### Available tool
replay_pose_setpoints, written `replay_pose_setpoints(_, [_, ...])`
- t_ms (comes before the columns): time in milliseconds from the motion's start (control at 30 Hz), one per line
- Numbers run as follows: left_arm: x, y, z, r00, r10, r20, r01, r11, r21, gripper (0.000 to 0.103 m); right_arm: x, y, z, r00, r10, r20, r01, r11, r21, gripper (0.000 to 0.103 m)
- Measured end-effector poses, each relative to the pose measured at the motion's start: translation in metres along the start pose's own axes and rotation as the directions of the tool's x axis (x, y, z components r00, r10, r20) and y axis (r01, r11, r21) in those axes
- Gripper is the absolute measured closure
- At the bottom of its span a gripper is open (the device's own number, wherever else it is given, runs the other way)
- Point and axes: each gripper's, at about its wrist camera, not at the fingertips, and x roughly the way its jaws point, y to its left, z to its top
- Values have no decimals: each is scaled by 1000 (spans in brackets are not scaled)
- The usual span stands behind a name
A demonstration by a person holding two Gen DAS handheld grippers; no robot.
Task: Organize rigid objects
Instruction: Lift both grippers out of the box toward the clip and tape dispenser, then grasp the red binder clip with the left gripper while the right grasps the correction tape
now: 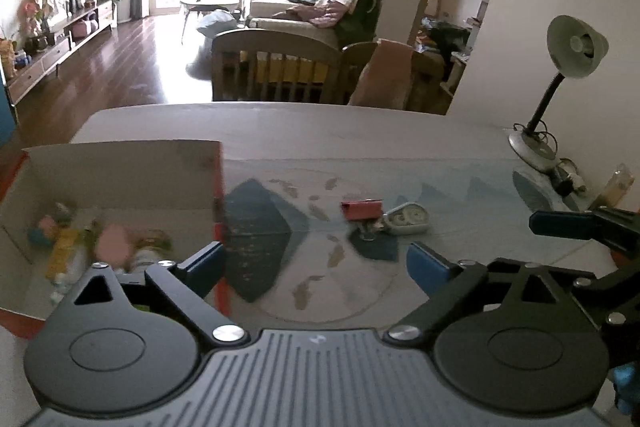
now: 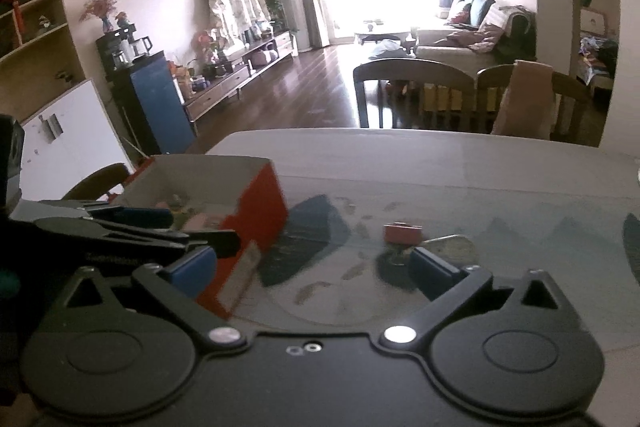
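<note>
Worktop (image 1: pixel 360 143) stretches ahead of both tongs, covered by a printed cloth under a glossy, reflective sheet. Next in size is the open box (image 1: pixel 120 163), red outside and pale inside: it sits ahead and to the left of the left tongs (image 1: pixel 316 267), whose left finger hangs over its near corner, and well left of the right tongs (image 2: pixel 312 269). Blurred small items already lie in its bottom. Both tongs stand wide with nothing between the fingers.

Two loose things remain outside the box, ahead of both tongs and a little to the right, touching or nearly so. The larger is a flat, pale, rounded case (image 1: pixel 406 219) with two dials on its face, possibly a correction-tape dispenser. It looks like light, stiff, smooth plastic that may skid on the glossy surface, so taking it across its narrow sides seems safest. The smaller is a red binder clip (image 1: pixel 362 209), just left of the case. It is likely light and hard; closing on its flat red body, not its wire handles, should hold it steady.
</note>
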Motion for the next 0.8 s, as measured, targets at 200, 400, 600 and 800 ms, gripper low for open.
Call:
replay_pose_setpoints(200, [26,-24,4,1000,5,-3,-5,1000,1,0,5,-38,-3,999,-28,-19,28,1000,-5,0])
replay_pose_setpoints(400, [56,-47,17,1000,10,-4,-10,1000,19,0,22,-71,-5,998,-53,-40,51,998,-44,0])
replay_pose_setpoints(600, [97,-61,31,999,34,-31,-33,999,32,0,48,-99,-2,997,-44,-63,39,996,-78,0])
replay_pose_setpoints(800, [143,-67,32,993,70,-92,-67,997,33,0,82,-118,-2,993,-17,-116,5,995,-104,2])
